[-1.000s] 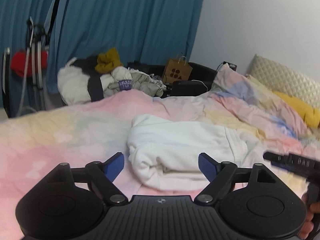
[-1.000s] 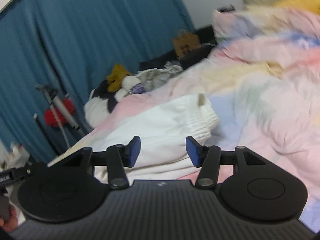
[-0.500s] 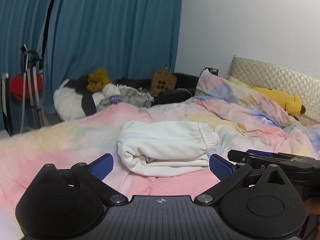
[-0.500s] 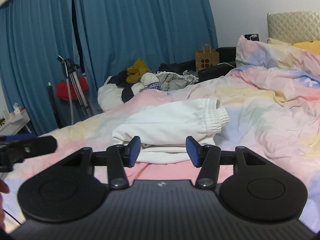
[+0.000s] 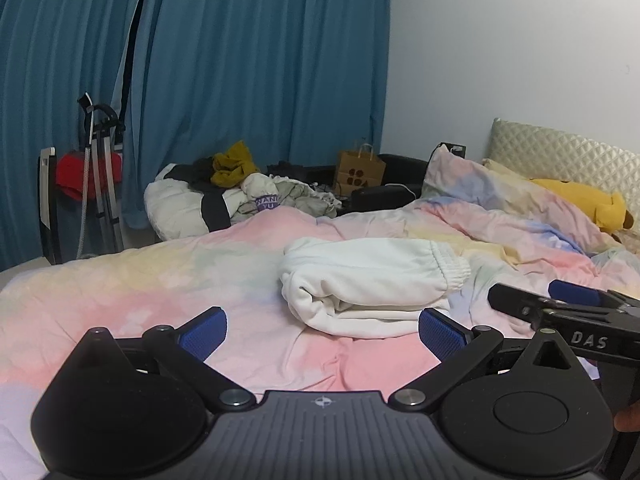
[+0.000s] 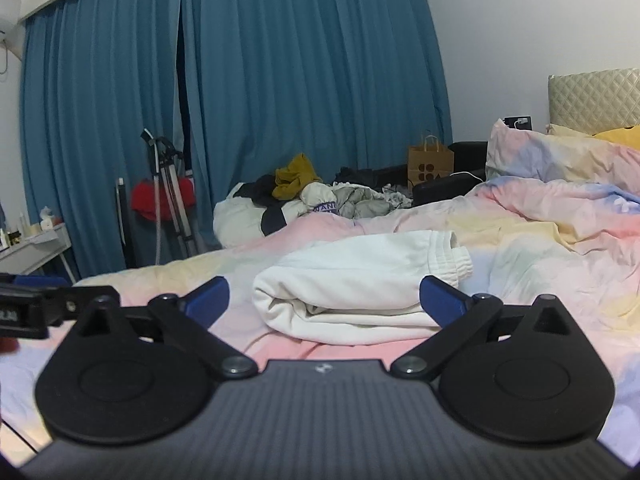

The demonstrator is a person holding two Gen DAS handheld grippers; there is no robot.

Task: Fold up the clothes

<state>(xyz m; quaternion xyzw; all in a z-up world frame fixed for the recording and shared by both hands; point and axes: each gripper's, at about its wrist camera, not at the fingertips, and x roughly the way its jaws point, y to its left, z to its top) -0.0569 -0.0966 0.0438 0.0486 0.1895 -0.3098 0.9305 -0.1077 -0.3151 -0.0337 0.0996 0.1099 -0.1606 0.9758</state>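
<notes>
A white garment lies folded in a compact bundle on the pastel duvet, its elastic cuff end to the right. It also shows in the right wrist view. My left gripper is open and empty, held back from the bundle and above the duvet. My right gripper is open and empty, also short of the bundle. The right gripper shows from the side in the left wrist view. The left gripper shows at the left edge of the right wrist view.
A heap of unfolded clothes lies beyond the bed's far edge, with a brown paper bag beside it. A yellow plush toy rests by the quilted headboard. Blue curtains hang behind. A white desk stands at the left.
Both grippers have pulled back and up from the white bundle, which now lies further off. Both have opened wider, the right one in the last half second.
</notes>
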